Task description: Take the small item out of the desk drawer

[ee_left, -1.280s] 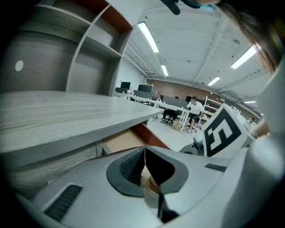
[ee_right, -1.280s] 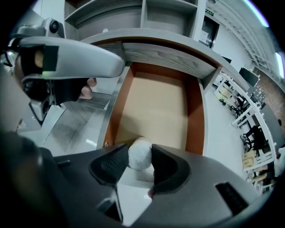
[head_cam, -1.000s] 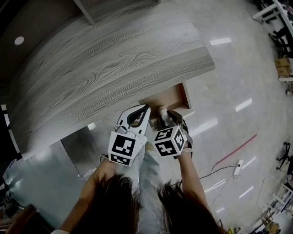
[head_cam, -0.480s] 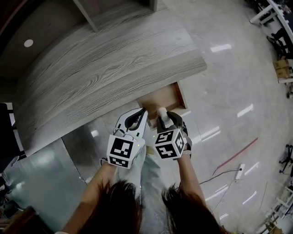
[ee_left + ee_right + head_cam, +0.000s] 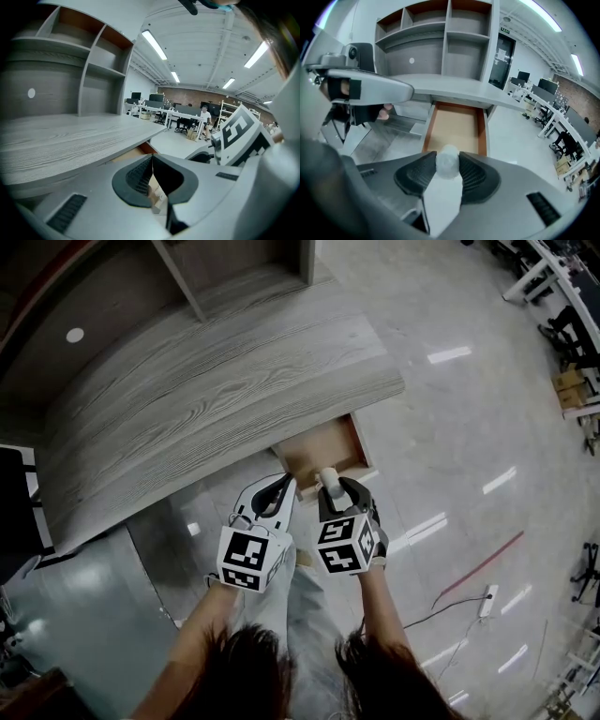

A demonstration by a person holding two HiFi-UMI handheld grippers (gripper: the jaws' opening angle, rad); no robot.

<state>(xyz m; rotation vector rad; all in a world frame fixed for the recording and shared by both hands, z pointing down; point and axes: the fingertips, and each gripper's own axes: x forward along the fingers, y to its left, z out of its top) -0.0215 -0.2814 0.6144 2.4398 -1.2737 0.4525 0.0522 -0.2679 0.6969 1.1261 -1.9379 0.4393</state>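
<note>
Between the ribbed pads of my right gripper (image 5: 449, 174) sits the small white item (image 5: 448, 161). Its rounded top pokes out past the tips and its pale body runs back down the gap towards the camera. The jaws are clamped on it from both sides. From the head view I see the item held clear of the drawer (image 5: 320, 449), just in front of its near edge and above it.

My left gripper (image 5: 152, 158) holds nothing: its jaws are pressed together, tips touching, with only a thin dark seam between the pads. It hangs just beside the right one, on its left, and both point towards the desk. The marker cubes of the left gripper (image 5: 246, 558) and the right gripper (image 5: 345, 544) face up at me, close together but not touching.

The drawer is pulled out from under the right end of the grey wood-grain worktop (image 5: 202, 399), showing a light brown bottom and darker brown side walls. A shelf unit (image 5: 443, 40) with open compartments stands on the worktop at the back. Glossy pale floor (image 5: 450, 418) spreads to the right of the desk, catching the ceiling lights. Further off in the room stand rows of white desks and dark chairs (image 5: 546, 110).
</note>
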